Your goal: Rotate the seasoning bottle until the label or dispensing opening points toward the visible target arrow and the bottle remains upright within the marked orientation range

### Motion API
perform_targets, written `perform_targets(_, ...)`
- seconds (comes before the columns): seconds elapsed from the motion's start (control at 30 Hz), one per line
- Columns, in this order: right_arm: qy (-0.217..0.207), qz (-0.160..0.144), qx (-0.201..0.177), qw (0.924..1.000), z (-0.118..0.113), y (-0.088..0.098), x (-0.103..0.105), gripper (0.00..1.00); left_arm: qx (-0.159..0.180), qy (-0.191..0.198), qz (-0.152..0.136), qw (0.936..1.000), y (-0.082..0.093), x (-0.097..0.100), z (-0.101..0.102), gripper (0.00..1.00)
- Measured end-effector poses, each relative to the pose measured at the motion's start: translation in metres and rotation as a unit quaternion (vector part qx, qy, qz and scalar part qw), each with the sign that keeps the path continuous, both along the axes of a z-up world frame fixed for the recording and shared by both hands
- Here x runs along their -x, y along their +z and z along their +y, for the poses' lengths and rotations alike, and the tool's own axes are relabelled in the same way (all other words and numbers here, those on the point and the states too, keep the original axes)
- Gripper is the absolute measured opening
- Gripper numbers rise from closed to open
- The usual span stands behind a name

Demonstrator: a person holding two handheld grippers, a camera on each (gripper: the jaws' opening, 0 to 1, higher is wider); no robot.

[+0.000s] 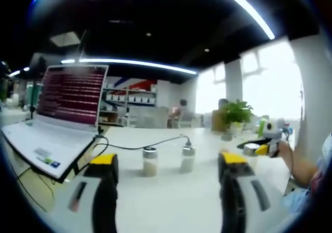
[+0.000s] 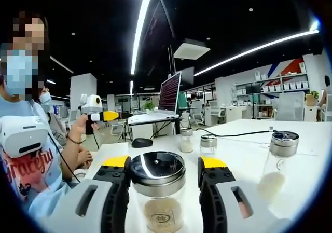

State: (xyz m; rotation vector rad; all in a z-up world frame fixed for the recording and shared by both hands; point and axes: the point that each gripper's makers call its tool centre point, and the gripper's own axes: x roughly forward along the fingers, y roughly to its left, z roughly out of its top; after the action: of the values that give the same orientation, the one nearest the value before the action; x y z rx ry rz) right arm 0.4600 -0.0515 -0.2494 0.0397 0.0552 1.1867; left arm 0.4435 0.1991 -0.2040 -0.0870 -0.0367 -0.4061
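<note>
The clear glass seasoning bottle with a black-and-chrome lid [image 2: 157, 191] was bracketed upright on the white tabletop [image 2: 249, 150] by the right hand-held gripper [image 2: 161, 178], jaws flanking it for turning, contact uncertain; the left hand-held gripper [image 1: 168, 163] was held open, empty.

white table [image 1: 171, 202] | ceiling light strips [image 2: 141, 20] | bright windows [image 1: 270, 82] | shelves [image 1: 127, 99]

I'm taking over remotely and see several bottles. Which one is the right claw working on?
Start at the white table, seen in the right gripper view. Nearest the camera, between the right claw's yellow-tipped jaws, stands a clear seasoning bottle. Unlike the bottle to its right and the two small ones behind, its dark lid faces the camera.
</note>
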Motion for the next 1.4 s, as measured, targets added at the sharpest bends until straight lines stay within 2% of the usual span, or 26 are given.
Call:
perform_targets(0.07,0.012,0.002,-0.003,0.9999,0.003,-0.0001,0.004,0.44,0.001,0.0,0.002,1.0,-0.0011,-0.0006,0.0006,0.83)
perform_targets(0.13,0.018,0.002,-0.004,0.9998,0.0048,-0.0002,0.0062,0.42,0.001,0.0,0.004,1.0,-0.0017,-0.0009,0.0008,0.83)
perform_targets(0.8,0.0,-0.011,-0.01,0.9999,0.0051,0.0001,0.005,0.42,0.003,0.001,0.002,1.0,-0.0007,0.0011,0.0039,0.82)
perform_targets(1.07,-0.022,-0.008,0.002,0.9997,0.0065,-0.0008,0.0038,0.42,0.004,-0.001,0.001,1.0,-0.0005,0.0009,0.0042,0.81)
perform_targets(1.2,-0.037,-0.015,0.012,0.9991,0.0067,-0.0013,0.0026,0.42,0.005,0.001,0.0,1.0,0.0004,0.001,0.0061,0.81)
perform_targets(1.4,-0.06,-0.017,0.006,0.998,0.0058,-0.0007,-0.0012,0.42,0.011,0.004,-0.002,0.9999,0.0026,0.0012,0.0086,0.81)
